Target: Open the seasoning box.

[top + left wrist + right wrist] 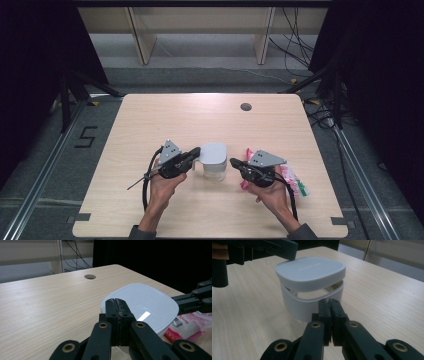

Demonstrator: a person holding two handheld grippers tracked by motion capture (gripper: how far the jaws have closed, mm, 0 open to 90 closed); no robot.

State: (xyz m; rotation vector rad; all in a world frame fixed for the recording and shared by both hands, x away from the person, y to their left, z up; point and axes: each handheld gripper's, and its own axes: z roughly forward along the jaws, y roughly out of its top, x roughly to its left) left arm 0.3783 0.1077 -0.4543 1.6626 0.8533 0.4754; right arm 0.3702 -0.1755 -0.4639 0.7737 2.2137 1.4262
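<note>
Left gripper (196, 152): jaws pressed together, tips sitting at the near edge of the lid (142, 305); whether they are pinching its rim cannot be told. Right gripper (329, 305): jaws closed with nothing between them, tips resting just beside the container (308, 307) wall, below the lid.

Lid is lying on the container, raised on the right gripper's side so a gap is showing beneath it. Container is standing mid-table (150, 120), between both grippers. A pink packet (295, 181) is lying under the right hand.

Judgement: lid is sitting loose; whether it is coming off or going on is unclear, and either way that step is left.
</note>
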